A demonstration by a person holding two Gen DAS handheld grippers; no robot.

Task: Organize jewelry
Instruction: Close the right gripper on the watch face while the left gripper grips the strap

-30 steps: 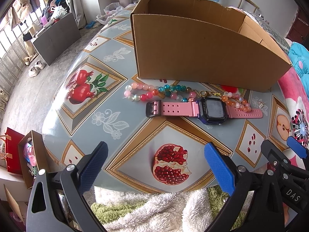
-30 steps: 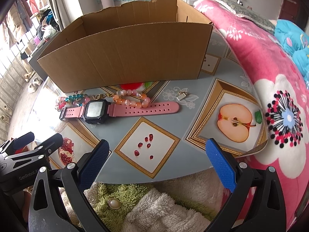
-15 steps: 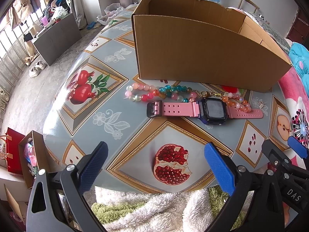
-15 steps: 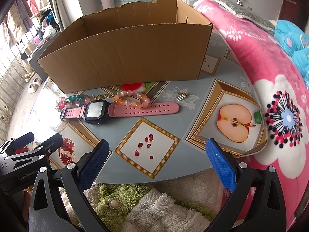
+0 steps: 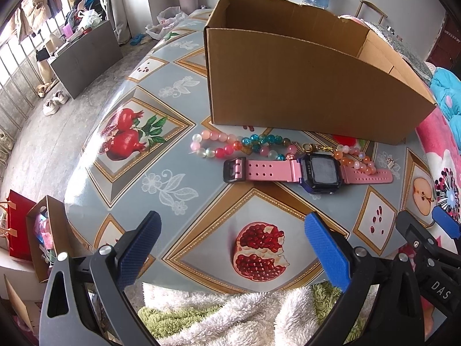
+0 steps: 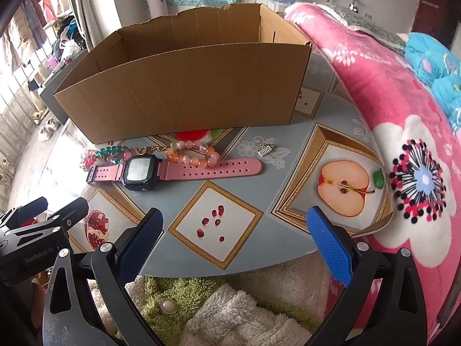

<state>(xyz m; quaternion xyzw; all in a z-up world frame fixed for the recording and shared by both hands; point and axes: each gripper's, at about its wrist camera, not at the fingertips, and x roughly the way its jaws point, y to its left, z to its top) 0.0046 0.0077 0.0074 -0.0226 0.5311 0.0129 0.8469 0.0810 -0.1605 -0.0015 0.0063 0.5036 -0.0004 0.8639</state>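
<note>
Nothing has shifted since a moment ago: both the left gripper (image 5: 230, 242) and right gripper (image 6: 234, 230) hover spread and empty at bottom of frame. At centre, the pink watch (image 6: 175, 170) lies flat touching the bead bracelets (image 5: 242, 144), before the cardboard box (image 6: 184, 86). Light and floppy-strapped, the watch looks best pinched across its rigid case.

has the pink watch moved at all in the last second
No. The pink watch lies in the same spot before the cardboard box, its strap still touching the bead bracelet.
</note>
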